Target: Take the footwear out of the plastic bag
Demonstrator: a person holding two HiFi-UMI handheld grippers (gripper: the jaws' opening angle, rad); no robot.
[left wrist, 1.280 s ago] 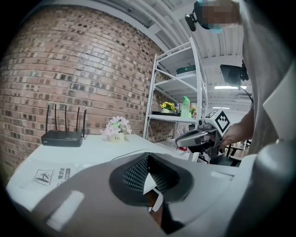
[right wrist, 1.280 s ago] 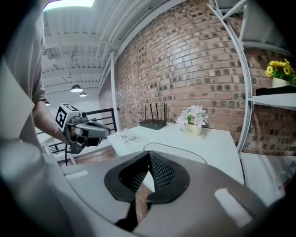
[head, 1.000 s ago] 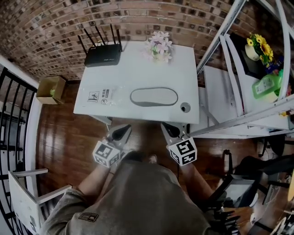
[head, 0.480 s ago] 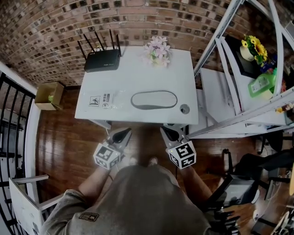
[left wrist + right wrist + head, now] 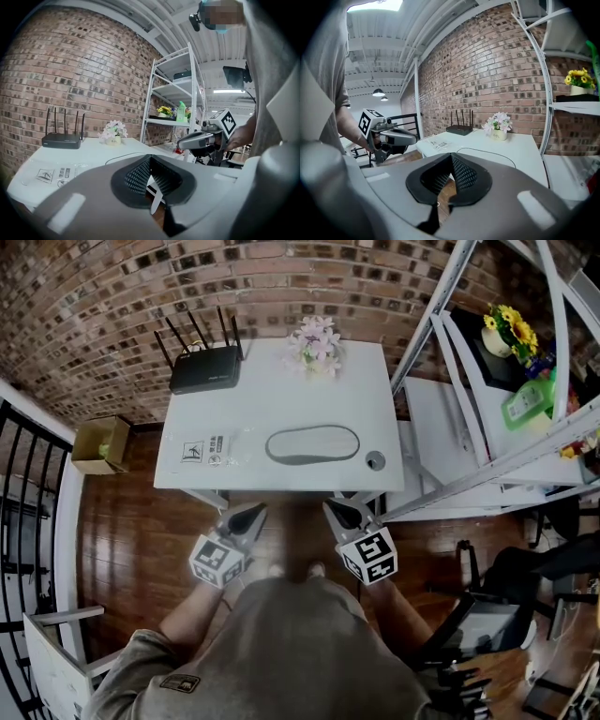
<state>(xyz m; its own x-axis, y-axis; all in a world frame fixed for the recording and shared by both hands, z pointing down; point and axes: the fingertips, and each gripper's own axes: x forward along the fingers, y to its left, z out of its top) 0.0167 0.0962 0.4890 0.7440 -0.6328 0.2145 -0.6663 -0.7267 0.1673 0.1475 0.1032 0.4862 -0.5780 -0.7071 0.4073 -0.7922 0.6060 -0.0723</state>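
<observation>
Table: a white table (image 5: 281, 390) stands against a brick wall, on a wooden floor.
Plastic bag: the clear plastic bag (image 5: 234, 444) lies flat near the table's front edge, with printed labels at its left end.
Footwear: the grey footwear (image 5: 312, 443) is a flat oval that lies lengthwise in the right part of the bag, roughly mid-table.
Left gripper: the left gripper (image 5: 249, 514) hangs over the floor just short of the table's front edge. Its jaws are closed together, with nothing between them.
Right gripper: the right gripper (image 5: 337, 511) is level with the left one and apart from it. Its jaws are likewise closed and empty.
Back of table: a black router (image 5: 204, 369) sits at the left corner, with a pot of pale flowers (image 5: 315, 343) to its right.
Front right corner: a small round object (image 5: 375, 461) lies just beside the footwear's right end.
Surroundings: a white shelf rack (image 5: 433, 313) stands right of the table, and a cardboard box (image 5: 101, 444) sits on the floor at the left.
</observation>
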